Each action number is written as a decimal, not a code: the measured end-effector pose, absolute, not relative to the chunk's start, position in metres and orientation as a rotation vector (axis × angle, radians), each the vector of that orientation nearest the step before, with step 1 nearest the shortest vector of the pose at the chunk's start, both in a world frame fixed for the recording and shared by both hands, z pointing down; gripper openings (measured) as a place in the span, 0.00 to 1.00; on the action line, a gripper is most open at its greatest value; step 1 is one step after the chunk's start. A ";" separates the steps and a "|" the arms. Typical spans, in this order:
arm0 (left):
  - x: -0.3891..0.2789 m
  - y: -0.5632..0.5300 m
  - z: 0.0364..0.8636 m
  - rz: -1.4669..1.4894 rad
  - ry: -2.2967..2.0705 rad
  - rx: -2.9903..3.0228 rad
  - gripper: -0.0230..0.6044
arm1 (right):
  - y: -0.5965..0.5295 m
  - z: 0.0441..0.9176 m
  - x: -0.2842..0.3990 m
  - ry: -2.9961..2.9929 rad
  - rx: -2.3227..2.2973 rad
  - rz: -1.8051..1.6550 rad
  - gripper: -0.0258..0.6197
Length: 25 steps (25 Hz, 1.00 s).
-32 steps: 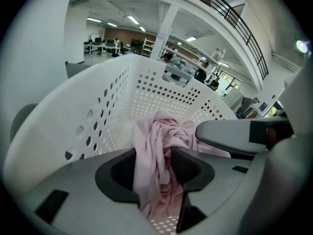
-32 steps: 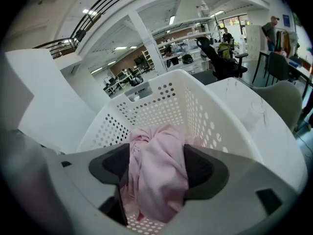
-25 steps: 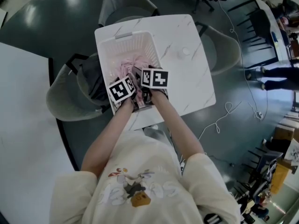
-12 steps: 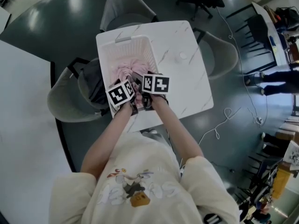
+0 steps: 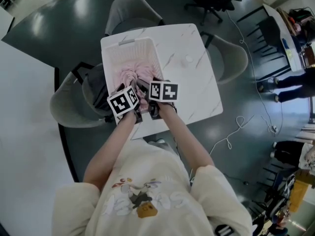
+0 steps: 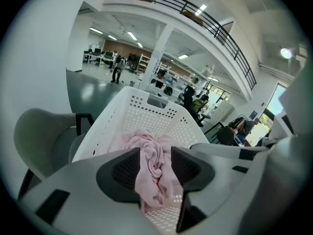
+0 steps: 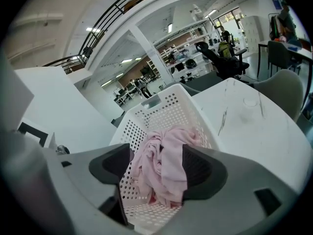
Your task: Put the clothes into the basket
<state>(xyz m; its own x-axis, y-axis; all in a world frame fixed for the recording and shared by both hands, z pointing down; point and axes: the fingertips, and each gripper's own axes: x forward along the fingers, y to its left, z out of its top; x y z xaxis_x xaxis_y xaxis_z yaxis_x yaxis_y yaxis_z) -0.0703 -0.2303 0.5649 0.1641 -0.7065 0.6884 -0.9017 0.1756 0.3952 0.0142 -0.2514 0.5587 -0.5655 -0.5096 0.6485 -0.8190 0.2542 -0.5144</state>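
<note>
While your left gripper (image 6: 155, 163) has its jaws about half drawn in on a twisted fold of the pink garment (image 6: 152, 153), with cloth filling the gap from pad to pad, your right gripper (image 7: 156, 169) stands wide. On the right, bare basket wall shows between the left pad and the cloth, so I judge that side to be gripping nothing.

The garment lies bunched inside the white basket (image 5: 129, 42), which sits on the marble table (image 5: 192, 77) with its long axis running straight away from you. Both grippers hang over the basket's near end, side by side and angled downward. The heap is therefore directly ahead of and below each pair of jaws, well within the walls.

The left hand is the one in contact, so the next move turns on it. Since the cloth is already over the basket floor, you likely need only part those jaws and draw straight back along the basket's length. Watch that the fold does not snag on a pad and trail out over the near rim.

A dark bundle (image 5: 96, 90) rests on the chair (image 5: 64, 107) just left of the basket, on your left hand's side. Whether it is more clothing I cannot tell.
</note>
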 end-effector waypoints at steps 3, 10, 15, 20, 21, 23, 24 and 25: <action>-0.068 -0.224 0.555 0.304 -1.628 1.617 0.36 | -0.242 0.551 0.014 -2.211 1.190 1.214 0.56; -0.062 -0.204 0.530 0.252 -1.654 1.686 0.35 | -0.217 0.525 0.019 -2.290 1.178 1.113 0.54; -0.059 -0.188 0.512 0.192 -1.681 1.733 0.32 | -0.202 0.515 0.028 -2.319 1.201 1.143 0.51; -0.052 -0.169 0.495 0.127 -1.663 1.745 0.30 | -0.186 0.504 0.030 -2.366 1.182 1.071 0.50; -0.050 -0.166 0.492 0.125 -1.664 1.755 0.30 | -0.183 0.502 0.031 -2.373 1.178 1.064 0.50; -0.046 -0.159 0.487 0.135 -1.673 1.788 0.23 | -0.176 0.500 0.032 -2.383 1.160 1.072 0.50; -0.044 -0.156 0.484 0.143 -1.683 1.806 0.16 | -0.173 0.500 0.033 -2.386 1.149 1.082 0.50; -0.043 -0.153 0.481 0.148 -1.692 1.822 0.13 | -0.169 0.500 0.033 -2.388 1.141 1.087 0.50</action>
<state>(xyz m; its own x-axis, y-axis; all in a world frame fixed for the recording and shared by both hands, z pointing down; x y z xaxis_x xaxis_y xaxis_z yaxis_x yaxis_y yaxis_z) -0.0429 -0.1528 0.4808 0.1651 -0.8561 0.4898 -0.9282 0.0330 0.3705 0.0331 -0.1695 0.5005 -0.6490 -0.5476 0.5282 -0.7580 0.4052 -0.5112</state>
